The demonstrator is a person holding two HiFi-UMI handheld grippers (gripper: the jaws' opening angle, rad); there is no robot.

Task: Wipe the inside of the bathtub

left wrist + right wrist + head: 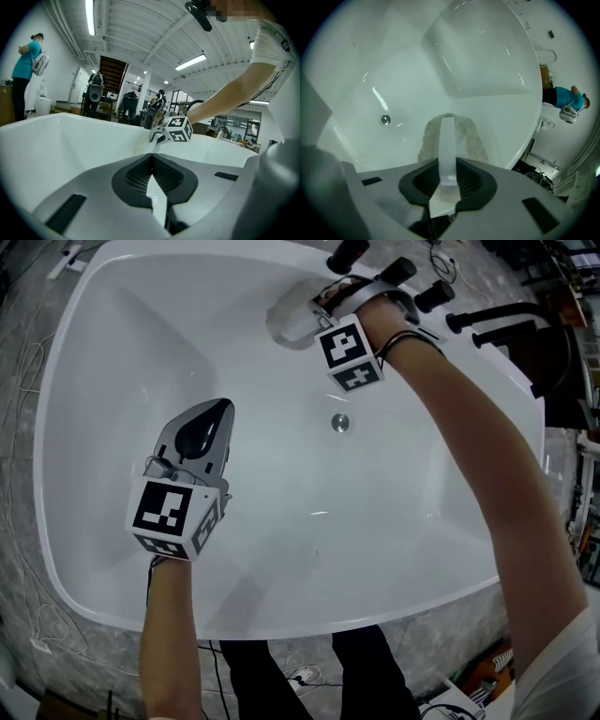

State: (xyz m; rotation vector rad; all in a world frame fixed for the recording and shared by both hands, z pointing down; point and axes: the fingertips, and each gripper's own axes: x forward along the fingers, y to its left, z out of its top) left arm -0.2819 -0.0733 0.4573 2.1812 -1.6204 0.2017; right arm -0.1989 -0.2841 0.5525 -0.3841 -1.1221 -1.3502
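The white bathtub (112,409) fills the head view. My right gripper (323,307) is at the tub's far wall just below the taps, shut on the clear handle (447,150) of a grey scrub pad (464,138). The pad (289,322) lies flat against the sloped wall. My left gripper (219,409) hovers over the tub floor on the left, jaws shut with nothing between them. From the left gripper (151,157) view, the right gripper (158,137) shows ahead at the far wall.
The round drain (340,422) sits mid-floor between the two grippers. Black tap handles (398,271) and a black spout (506,317) stand on the far rim. Cables (300,676) lie on the floor by the near rim. A person in a teal shirt (26,65) stands beyond the tub.
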